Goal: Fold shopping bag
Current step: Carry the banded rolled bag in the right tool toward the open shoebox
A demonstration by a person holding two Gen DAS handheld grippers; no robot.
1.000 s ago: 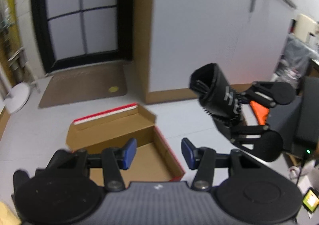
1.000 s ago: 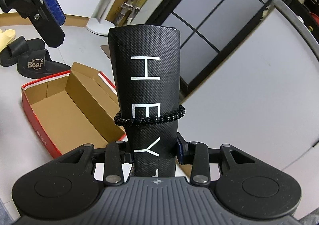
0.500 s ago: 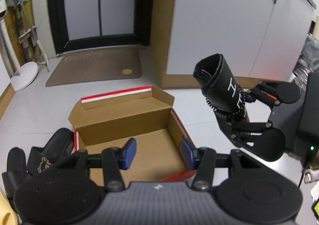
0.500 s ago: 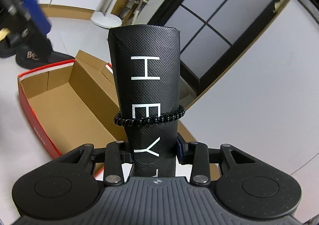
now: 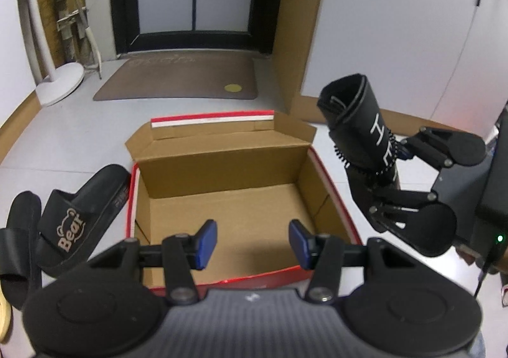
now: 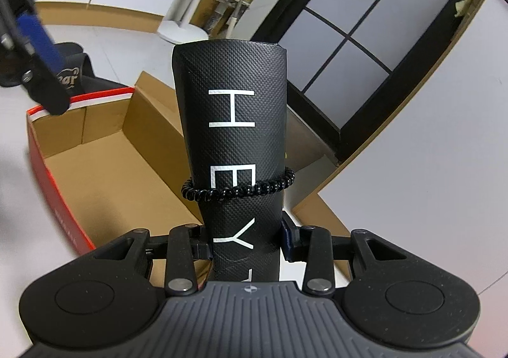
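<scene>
The shopping bag [image 6: 233, 135] is rolled into a black tube with white letters, bound by a black spiral hair tie [image 6: 238, 191]. My right gripper [image 6: 246, 245] is shut on the lower end of the roll, which sticks up and forward. In the left wrist view the same rolled bag [image 5: 358, 126] and right gripper [image 5: 390, 173] hang to the right of an open cardboard box [image 5: 222, 167]. My left gripper [image 5: 253, 242] is open with nothing between its blue pads, above the near edge of the box.
The red-sided box [image 6: 95, 148] is empty and sits on the pale floor. Black slippers [image 5: 73, 221] lie left of it. A brown doormat [image 5: 181, 78] and a dark door are behind, with a fan stand [image 5: 57, 81] at the left and a white cabinet [image 5: 397, 24] at the right.
Both grippers have come down toward the box, which now looks larger and closer. The slippers have come into the left wrist view. The grip on the rolled bag is the same.
</scene>
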